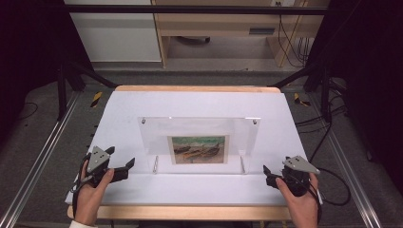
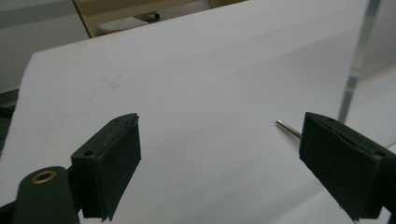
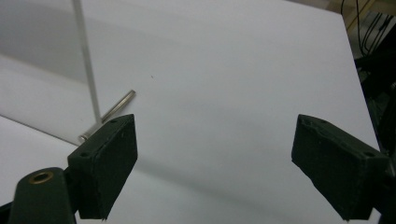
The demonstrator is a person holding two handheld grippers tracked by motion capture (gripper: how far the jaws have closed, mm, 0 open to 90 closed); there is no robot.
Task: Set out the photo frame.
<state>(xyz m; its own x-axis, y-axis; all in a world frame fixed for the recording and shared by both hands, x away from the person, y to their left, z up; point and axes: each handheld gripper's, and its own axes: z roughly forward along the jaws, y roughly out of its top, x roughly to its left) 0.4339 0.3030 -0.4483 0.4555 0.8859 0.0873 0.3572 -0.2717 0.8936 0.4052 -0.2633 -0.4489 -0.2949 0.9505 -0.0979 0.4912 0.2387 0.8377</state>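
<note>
Bare white worktop (image 1: 199,190) runs open along the lower part of the high view and at both side edges. The upright clear acrylic frame (image 1: 199,142) blocks the centre, its two metal pegs (image 1: 155,164) jutting toward the near edge at its lower corners.

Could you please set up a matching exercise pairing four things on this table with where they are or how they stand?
Things:
1. frame
2. picture
3. left gripper
4. right gripper

Places or states:
A. open, near the table's right front corner
B. clear, standing upright mid-table on metal pins
C. open, left of the frame's lower corner
D. inside the clear panel, showing boats

Pairs: 1-B, 2-D, 3-C, 4-A
</note>
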